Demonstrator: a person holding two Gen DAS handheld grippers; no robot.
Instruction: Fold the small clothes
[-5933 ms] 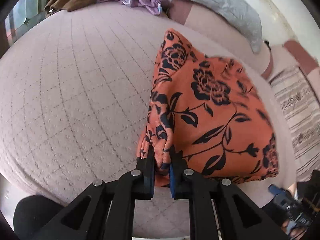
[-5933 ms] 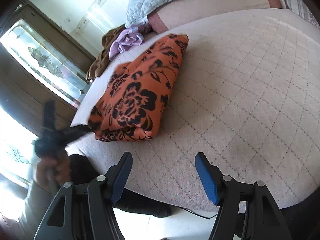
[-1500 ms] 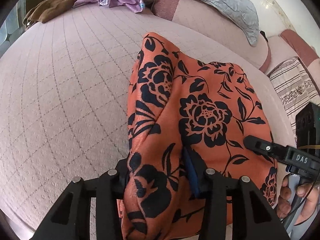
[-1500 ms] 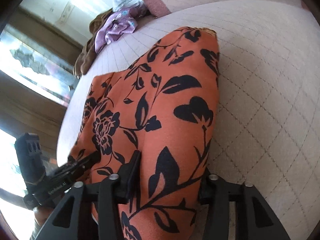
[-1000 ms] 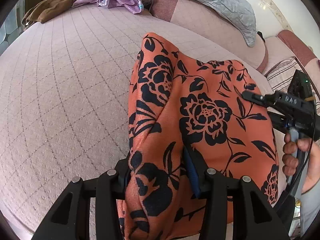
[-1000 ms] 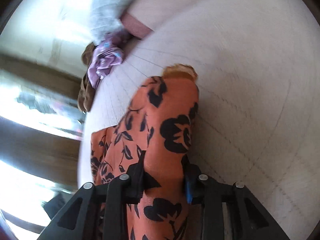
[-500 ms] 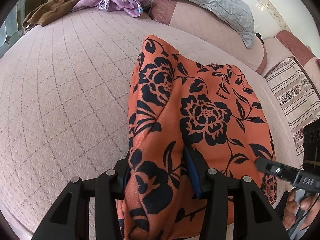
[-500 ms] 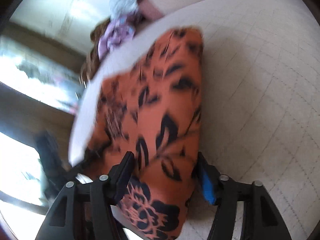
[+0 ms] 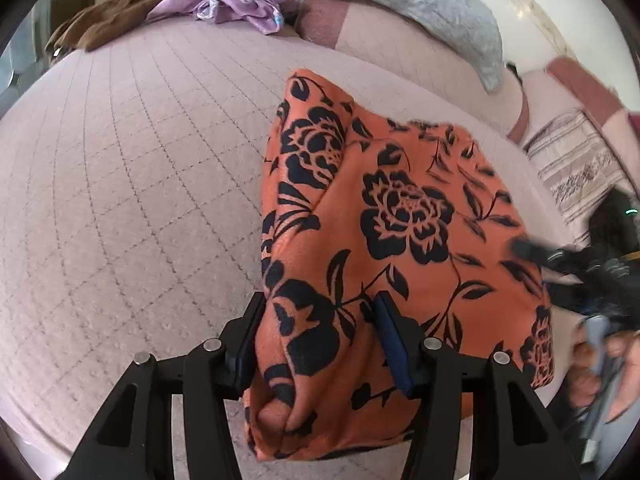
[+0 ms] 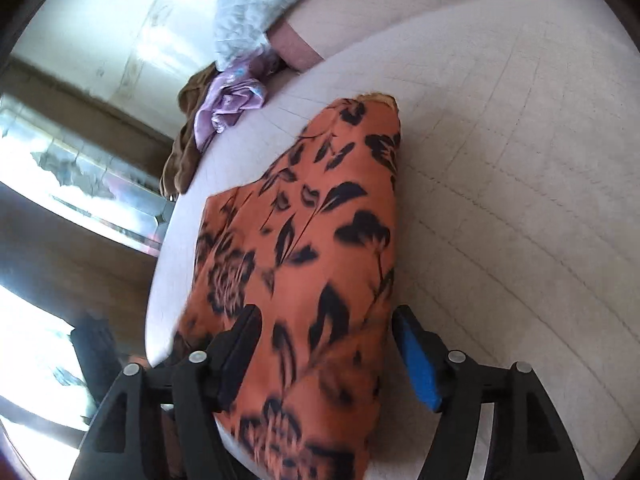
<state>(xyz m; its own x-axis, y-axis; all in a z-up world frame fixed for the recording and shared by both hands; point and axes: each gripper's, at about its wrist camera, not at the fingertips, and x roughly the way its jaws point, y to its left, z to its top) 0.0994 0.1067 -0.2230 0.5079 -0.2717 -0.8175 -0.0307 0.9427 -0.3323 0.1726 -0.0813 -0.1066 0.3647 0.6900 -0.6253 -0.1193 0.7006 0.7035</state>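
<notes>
Across the centre and lower right of the left wrist view, an orange garment point(image 9: 400, 240) with a black flower print lies folded on a pale quilted bedspread point(image 9: 132, 184). Its near left corner is bunched up between the fingers of the left gripper point(image 9: 318, 338), low in the frame, and both pads press against the fabric, so this gripper is clamped on it. At the right edge of that view, blurred, a hand point(image 9: 600, 364) holds the right gripper's handle just beside the garment's right edge.

Seen from the right wrist, the same garment runs from the lower centre up toward the middle of the frame, its far end near the top centre. The right gripper point(image 10: 324, 346) straddles the near end, its jaws opening: the blue right pad stands clear of the cloth, while the left finger sits at the cloth's edge.

Toward the upper left lie a lilac cloth point(image 10: 230, 104) and a brown cloth point(image 10: 184, 148), with a grey quilted pillow point(image 10: 256, 12) above.
</notes>
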